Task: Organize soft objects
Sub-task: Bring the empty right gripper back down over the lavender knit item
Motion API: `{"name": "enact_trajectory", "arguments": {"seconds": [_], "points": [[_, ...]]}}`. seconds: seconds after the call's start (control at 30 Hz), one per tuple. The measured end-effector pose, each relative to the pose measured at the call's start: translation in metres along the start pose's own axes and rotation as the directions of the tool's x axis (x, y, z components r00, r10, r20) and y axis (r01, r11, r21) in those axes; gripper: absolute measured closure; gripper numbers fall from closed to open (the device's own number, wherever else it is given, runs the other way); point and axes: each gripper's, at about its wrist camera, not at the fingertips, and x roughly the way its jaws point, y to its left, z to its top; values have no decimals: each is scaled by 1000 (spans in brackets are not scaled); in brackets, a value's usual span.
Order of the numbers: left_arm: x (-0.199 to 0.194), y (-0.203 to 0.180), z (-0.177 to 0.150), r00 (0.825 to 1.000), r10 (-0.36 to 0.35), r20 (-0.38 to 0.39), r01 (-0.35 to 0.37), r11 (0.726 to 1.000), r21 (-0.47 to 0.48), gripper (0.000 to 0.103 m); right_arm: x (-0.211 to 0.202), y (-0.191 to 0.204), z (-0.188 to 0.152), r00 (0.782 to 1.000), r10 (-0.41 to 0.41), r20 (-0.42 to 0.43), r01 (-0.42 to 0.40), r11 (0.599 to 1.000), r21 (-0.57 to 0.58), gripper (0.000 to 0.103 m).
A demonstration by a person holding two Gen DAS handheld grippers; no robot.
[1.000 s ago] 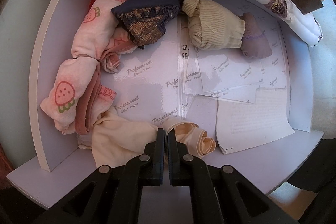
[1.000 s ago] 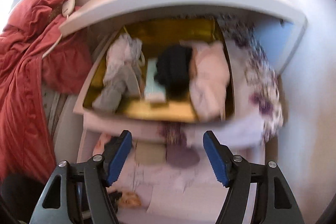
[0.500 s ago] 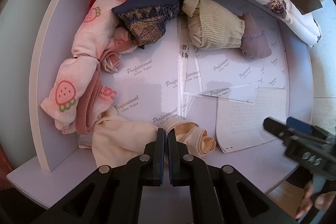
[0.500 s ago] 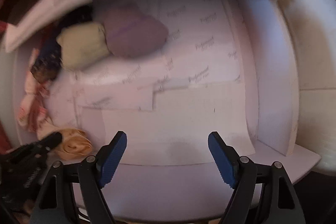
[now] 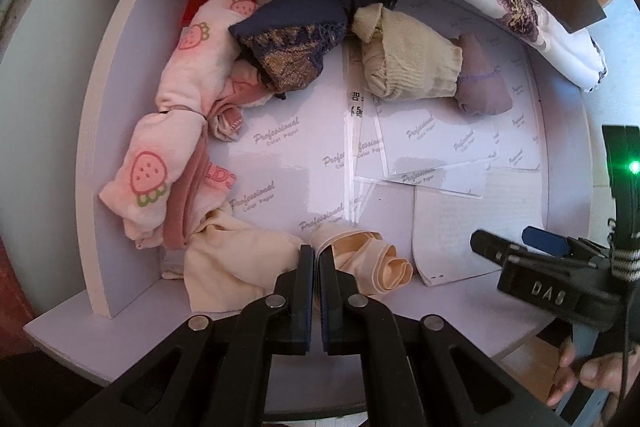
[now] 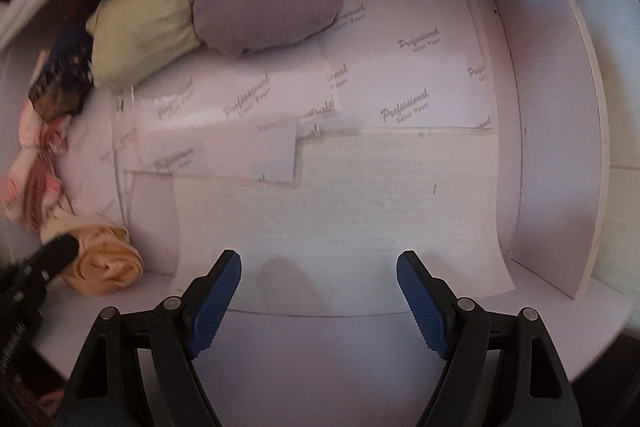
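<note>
Lying crosswise, cream garment (image 5: 280, 267), rolled end right, at closed left hand-held gripper (image 5: 315, 259).

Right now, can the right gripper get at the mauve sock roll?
Probably yes. The right gripper is open and empty above bare paper sheets; the mauve sock roll lies ahead with nothing between, though the cream sock roll touches its side.

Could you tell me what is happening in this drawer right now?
A person is sorting rolled socks and small garments in a paper-lined drawer, with a handheld gripper in each hand. The left gripper is shut, its jaws at the cream rolled cloth near the front edge; whether they pinch it is unclear. The right gripper hangs open and empty over bare paper. A mauve sock roll and a pale yellow one lie at the back.
</note>
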Motion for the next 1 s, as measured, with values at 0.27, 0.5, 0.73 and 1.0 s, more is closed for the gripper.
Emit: {"name": "enact_trajectory", "arguments": {"seconds": [0.27,0.5,0.73,1.0], "points": [[-17,3,-8,1000,21,16,-21,1000,11,101,-2,-2,14,1000,27,10,-27,999,29,22],[-32,4,-14,999,27,41,-27,1000,6,101,-6,-11,25,999,32,7,-32,998,45,22],[-52,4,-16,996,4,91,-4,1000,2,102,-7,-10,28,998,60,24,-62,996,65,22],[-62,9,-15,991,-31,130,39,997,-60,101,-48,-14,44,974,113,199,-137,984,112,28]]}}
